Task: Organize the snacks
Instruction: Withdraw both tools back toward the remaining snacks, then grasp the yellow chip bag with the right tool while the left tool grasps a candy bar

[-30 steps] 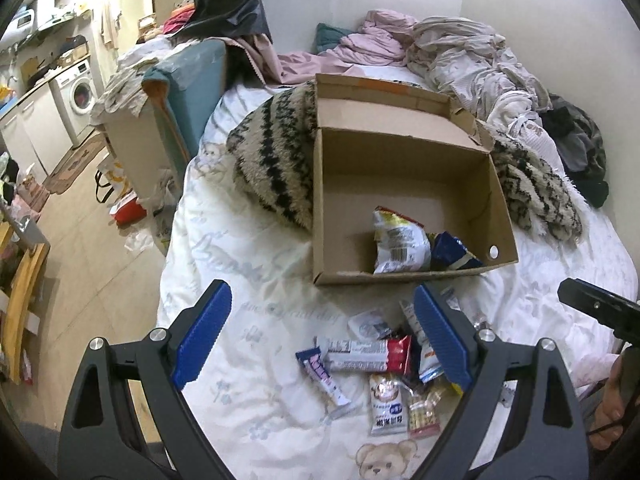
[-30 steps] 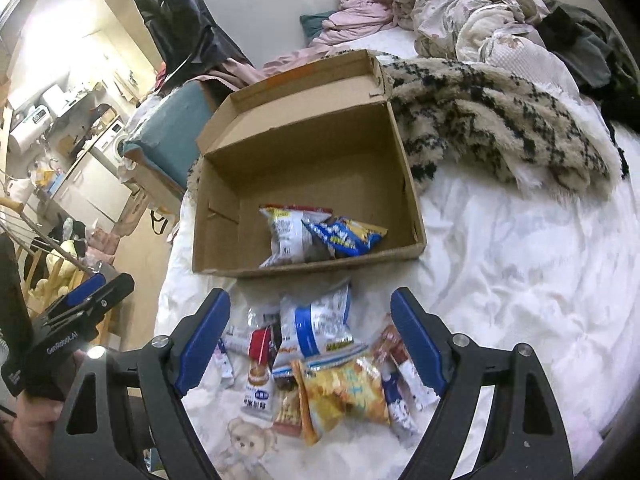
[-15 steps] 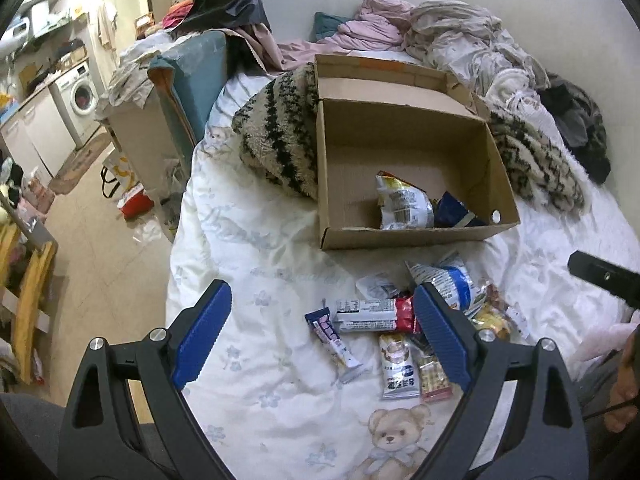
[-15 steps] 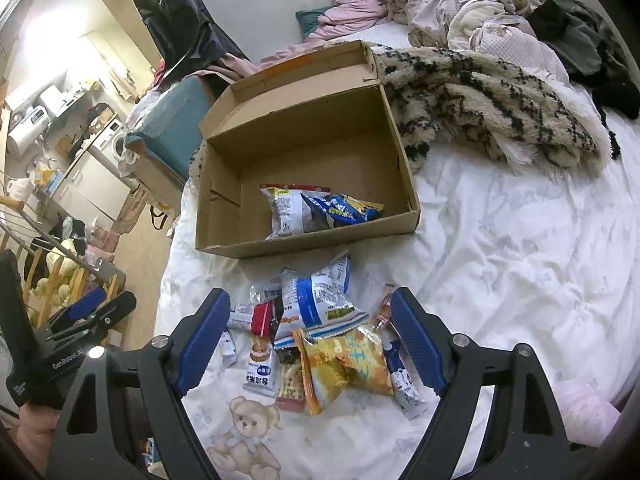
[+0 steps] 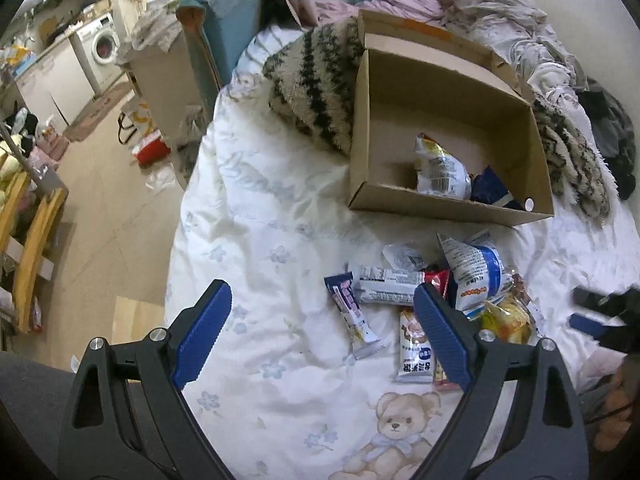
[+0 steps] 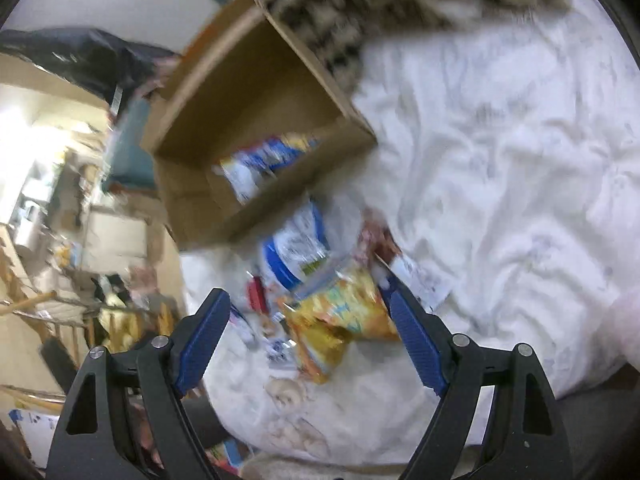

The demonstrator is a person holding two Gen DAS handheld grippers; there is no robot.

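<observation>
A cardboard box [image 5: 444, 202] lies open on the white bedsheet, with a white-and-yellow snack bag [image 5: 440, 170] and a dark blue one [image 5: 490, 192] inside. In front of it is a heap of loose snacks: a blue-and-white bag [image 5: 476, 270], a long white-and-red bar [image 5: 394, 280], a purple stick pack [image 5: 352, 308], a small white pack [image 5: 416, 354]. My left gripper [image 5: 322, 326] hangs open above the sheet, left of the heap. My right gripper [image 6: 306, 322] is open above a yellow-orange bag [image 6: 340, 316]; that view is blurred. The box [image 6: 224, 208] shows there too.
A black-and-cream fuzzy blanket [image 5: 316, 92] lies behind the box, with crumpled clothes [image 5: 500, 12] beyond it. The bed's left edge drops to a floor [image 5: 100, 208] strewn with items. A teddy bear print [image 5: 394, 426] marks the sheet near me. The other gripper [image 5: 600, 316] shows at the right edge.
Both grippers have come down toward the snack heap. The right one has rolled, so its view tilts and blurs. Both stay open.
</observation>
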